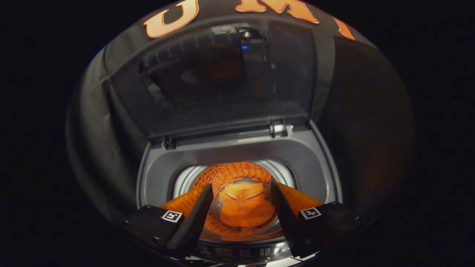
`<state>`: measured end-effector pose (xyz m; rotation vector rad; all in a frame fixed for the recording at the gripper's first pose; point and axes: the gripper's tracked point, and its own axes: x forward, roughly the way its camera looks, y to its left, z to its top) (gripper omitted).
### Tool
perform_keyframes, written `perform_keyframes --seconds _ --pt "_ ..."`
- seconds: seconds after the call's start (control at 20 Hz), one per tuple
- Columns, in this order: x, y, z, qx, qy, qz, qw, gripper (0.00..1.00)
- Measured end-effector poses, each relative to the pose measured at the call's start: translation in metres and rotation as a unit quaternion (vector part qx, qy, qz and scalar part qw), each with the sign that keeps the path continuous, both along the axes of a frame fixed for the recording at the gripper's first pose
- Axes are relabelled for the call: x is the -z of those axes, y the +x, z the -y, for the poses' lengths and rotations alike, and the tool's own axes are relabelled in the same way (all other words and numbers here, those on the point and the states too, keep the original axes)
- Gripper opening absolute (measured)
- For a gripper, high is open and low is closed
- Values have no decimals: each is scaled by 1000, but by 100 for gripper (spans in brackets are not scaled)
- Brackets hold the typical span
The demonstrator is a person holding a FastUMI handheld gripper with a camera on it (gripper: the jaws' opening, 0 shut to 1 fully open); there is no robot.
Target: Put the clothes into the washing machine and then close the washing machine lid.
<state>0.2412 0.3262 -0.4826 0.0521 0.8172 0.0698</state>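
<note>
Washing machine (237, 148) lid (222, 74) raised; tongs (241, 193) spread above orange shirt (245, 207) in drum.

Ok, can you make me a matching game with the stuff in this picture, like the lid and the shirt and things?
Things:
1. dark washing machine lid
2. orange collared shirt
3. shiny metal drum
4. gripper fingers

States or places:
A. lying down inside the drum
B. standing up, open
C. spread apart, over the machine's opening
D. glowing with an orange reflection of the shirt

Pairs: 1-B, 2-A, 3-D, 4-C
</note>
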Motion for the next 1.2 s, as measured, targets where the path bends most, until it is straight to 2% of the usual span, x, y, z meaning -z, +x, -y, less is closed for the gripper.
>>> perform_keyframes --seconds 0.25,0.45,0.65,0.8,0.95,1.15,1.2 --pt "-107 24 -8 -8 5 80 997 99" --pt "-185 68 -37 -37 3 153 988 99" --pt "-229 123 -50 -43 -12 184 982 99" --pt "-234 161 -58 -35 -12 180 983 99" --pt "-208 179 -53 -27 -14 159 987 99" --pt "-187 187 -55 -19 -11 138 990 99" --pt "-187 188 -55 -20 -16 150 988 99"
